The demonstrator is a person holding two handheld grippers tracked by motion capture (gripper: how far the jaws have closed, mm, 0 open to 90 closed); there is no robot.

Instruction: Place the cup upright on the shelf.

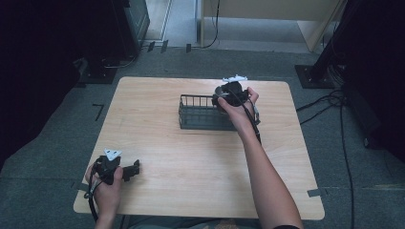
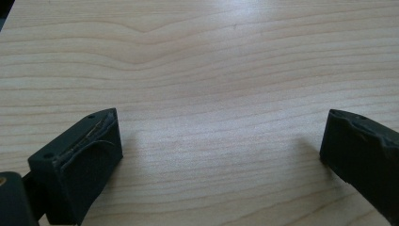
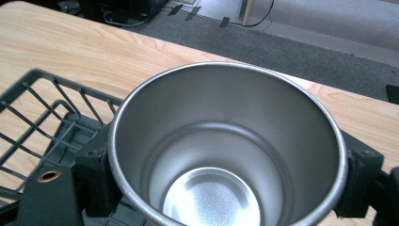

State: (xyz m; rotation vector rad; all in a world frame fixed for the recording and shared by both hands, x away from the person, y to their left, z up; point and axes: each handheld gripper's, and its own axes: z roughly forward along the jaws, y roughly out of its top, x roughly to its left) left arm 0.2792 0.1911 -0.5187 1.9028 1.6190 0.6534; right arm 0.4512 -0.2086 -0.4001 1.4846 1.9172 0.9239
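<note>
Gripped from outside across its wall, a steel cup (image 3: 226, 155) is held upright in the right gripper (image 3: 226, 188), its open mouth turned up toward the camera, over the near-right end of a dark wire basket (image 1: 200, 113). The cup is judged stiff and fairly light, since it is empty, but its polished wall looks slippery; a hold set low on the wall, below the flared rim, seems the safest, and the jaws are seen pressed on it at either side. A drop would likely dent nothing yet would be loud and could tip the basket, which looks light and easily shifted. The left gripper (image 1: 125, 171) is rested near the table's front-left corner, its jaws spread wide with only bare wood between them. The table (image 1: 191, 157) is pale, smooth wood, level and uncluttered. Grey carpet, cables and dark stands are seen around it.
</note>
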